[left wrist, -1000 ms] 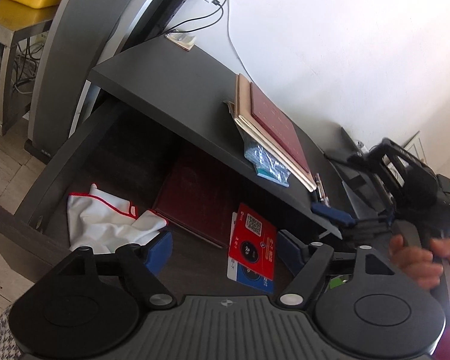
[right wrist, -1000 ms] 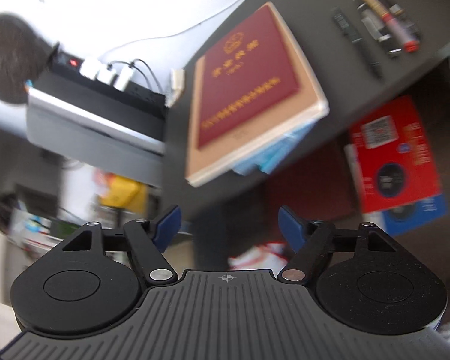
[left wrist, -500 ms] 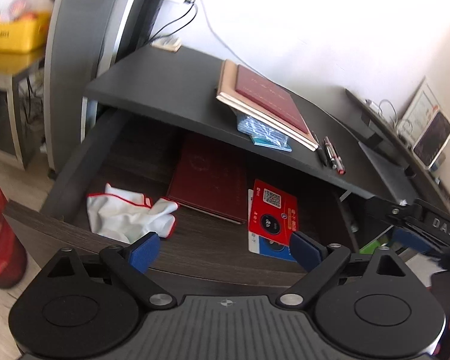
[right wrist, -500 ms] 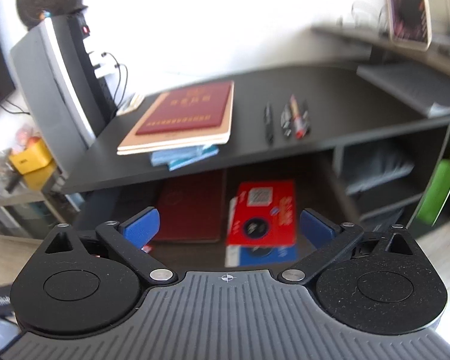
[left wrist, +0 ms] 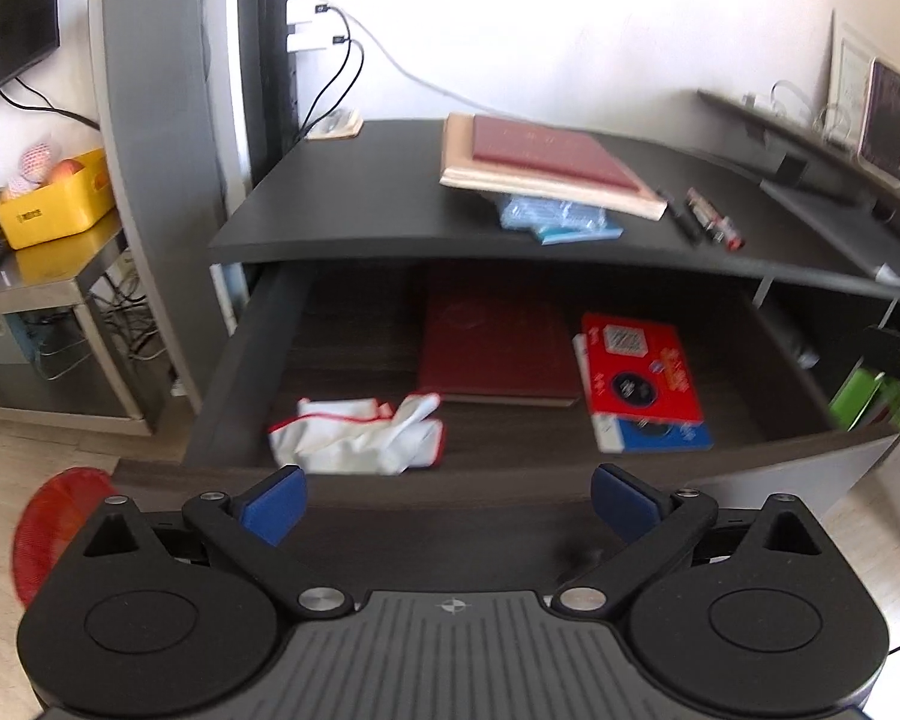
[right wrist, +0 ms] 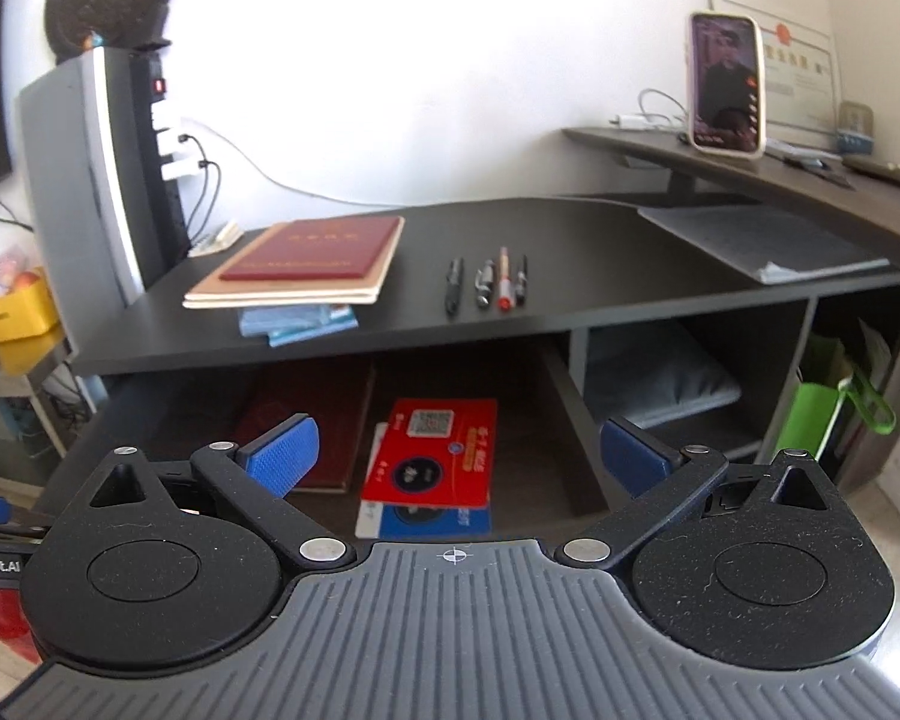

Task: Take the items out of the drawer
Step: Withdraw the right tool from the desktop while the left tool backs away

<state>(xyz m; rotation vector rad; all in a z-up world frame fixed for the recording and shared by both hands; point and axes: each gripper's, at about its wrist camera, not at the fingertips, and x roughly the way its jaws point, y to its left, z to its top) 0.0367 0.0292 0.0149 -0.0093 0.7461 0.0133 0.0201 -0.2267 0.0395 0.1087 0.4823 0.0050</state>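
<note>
The dark wooden drawer [left wrist: 246, 360] stands pulled out under the black desk. Inside lie a white cloth with red trim [left wrist: 360, 435], a dark red book [left wrist: 492, 342] and a red card pack [left wrist: 639, 369] on a blue one [left wrist: 660, 435]. My left gripper [left wrist: 447, 501] is open in front of the drawer's front edge, holding nothing. My right gripper [right wrist: 456, 453] is open too, hovering before the drawer, with the red card pack [right wrist: 435, 453] and the dark red book [right wrist: 312, 414] seen between its fingers.
On the desk top [right wrist: 570, 246] lie a stack of books [right wrist: 306, 267] over blue packets [right wrist: 297, 318] and several pens [right wrist: 486, 282]. A phone [right wrist: 726, 90] stands on the raised shelf. A green bag [right wrist: 822, 420] fills a right cubby. A yellow bin [left wrist: 60, 198] sits on a steel table at left.
Both grippers have drawn back and levelled out from close, tilted views, so the whole drawer and desk now face them. Their jaws have spread wider.
</note>
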